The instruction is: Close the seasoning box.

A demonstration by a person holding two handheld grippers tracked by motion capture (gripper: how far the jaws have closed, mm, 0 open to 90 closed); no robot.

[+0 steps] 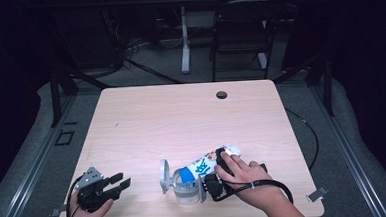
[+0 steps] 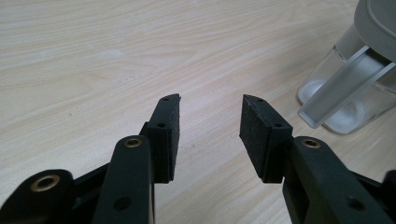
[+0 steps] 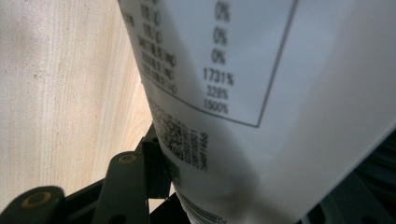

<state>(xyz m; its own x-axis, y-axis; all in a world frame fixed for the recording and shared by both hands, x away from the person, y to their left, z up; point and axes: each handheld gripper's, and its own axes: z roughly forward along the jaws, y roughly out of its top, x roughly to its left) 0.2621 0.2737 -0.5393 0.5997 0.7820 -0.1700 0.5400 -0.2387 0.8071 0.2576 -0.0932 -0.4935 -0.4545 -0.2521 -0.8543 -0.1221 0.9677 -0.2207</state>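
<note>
Right gripper [image 1: 215,173] grasps a tilted white pouch [image 1: 211,162] over a clear pitcher [image 1: 185,185] near the surface's [image 1: 181,119] front edge; left gripper [image 1: 119,182], released, rests well apart with bare room beyond.

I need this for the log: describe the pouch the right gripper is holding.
The pouch is white, with a blue panel of lettering in front and a printed table of percentages and fine print on the back. It looks like soft plastic film. The right gripper clamps it, tilted with its low end in the clear jug, whose grey lid stands open, near the table's front edge.
</note>
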